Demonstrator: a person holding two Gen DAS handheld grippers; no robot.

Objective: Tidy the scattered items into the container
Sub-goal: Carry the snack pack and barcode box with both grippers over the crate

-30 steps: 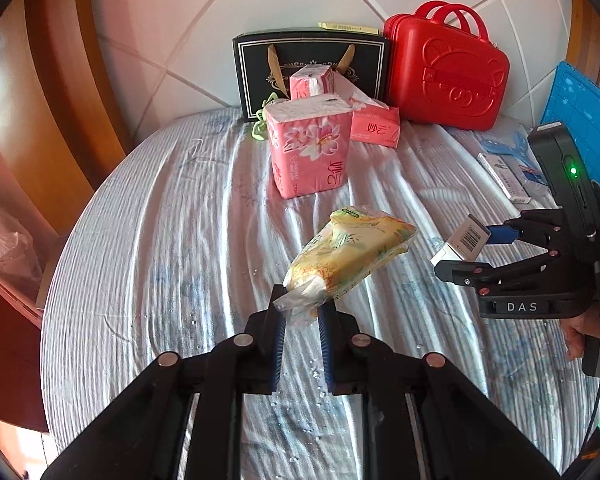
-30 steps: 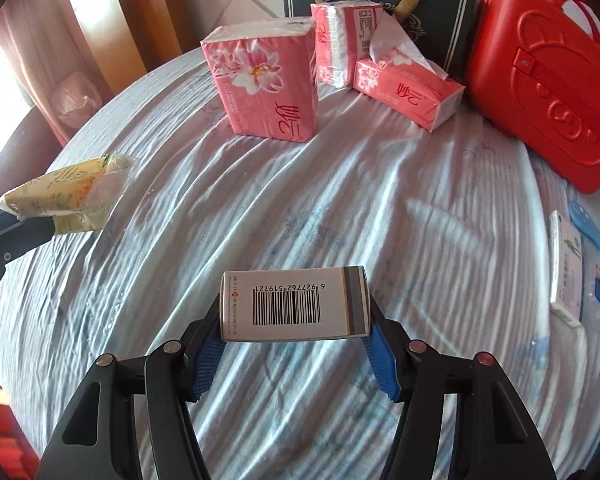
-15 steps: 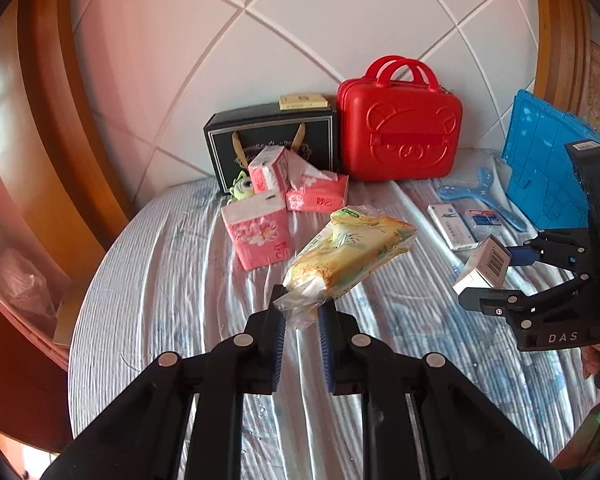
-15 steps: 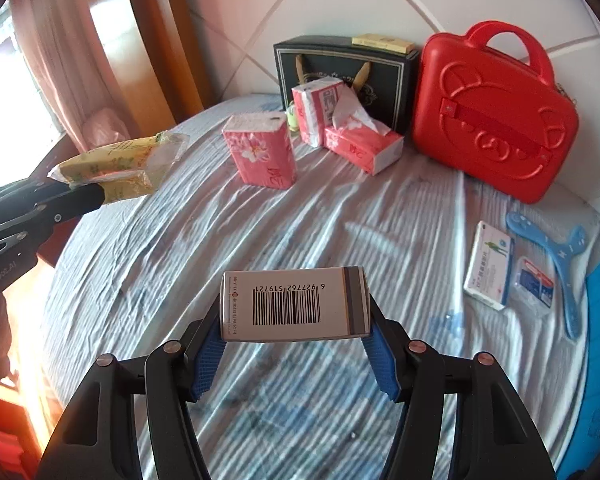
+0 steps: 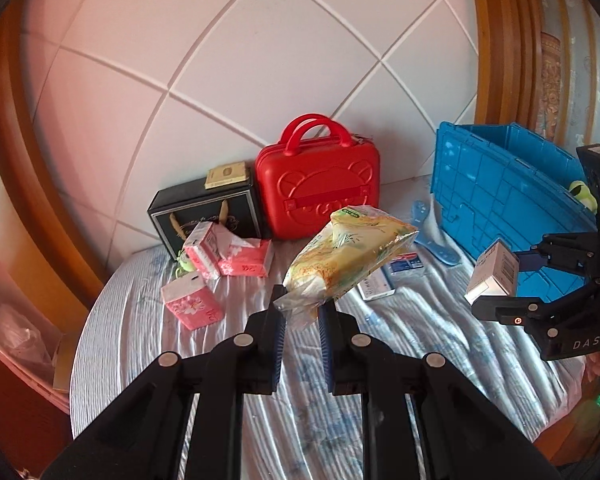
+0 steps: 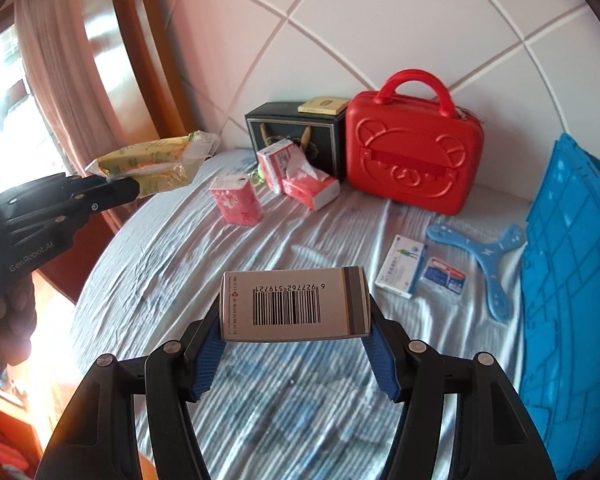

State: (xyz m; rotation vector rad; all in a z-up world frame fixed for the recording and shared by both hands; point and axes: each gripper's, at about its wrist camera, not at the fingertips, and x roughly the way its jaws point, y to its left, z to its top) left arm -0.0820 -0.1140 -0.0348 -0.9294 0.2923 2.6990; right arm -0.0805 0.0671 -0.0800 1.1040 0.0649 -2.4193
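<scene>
My left gripper (image 5: 301, 312) is shut on the crimped end of a yellow tissue packet (image 5: 348, 248) and holds it high above the table; both show at the left of the right wrist view (image 6: 148, 162). My right gripper (image 6: 294, 350) is shut on a small white barcode box (image 6: 294, 304), also held in the air; it shows at the right of the left wrist view (image 5: 494, 274). The blue crate (image 5: 504, 184) stands at the table's right side, with a yellow-green item inside (image 5: 582, 194).
On the round striped table (image 6: 172, 248) lie pink tissue packs (image 6: 238, 200), a medicine box (image 6: 400, 270), a small packet (image 6: 442, 276) and a blue boomerang (image 6: 480, 250). A red case (image 6: 412, 160) and a black gift box (image 6: 296, 136) stand at the back wall.
Both grippers have risen and pulled back from the table with their items still held. The blue crate has come into view on the right.
</scene>
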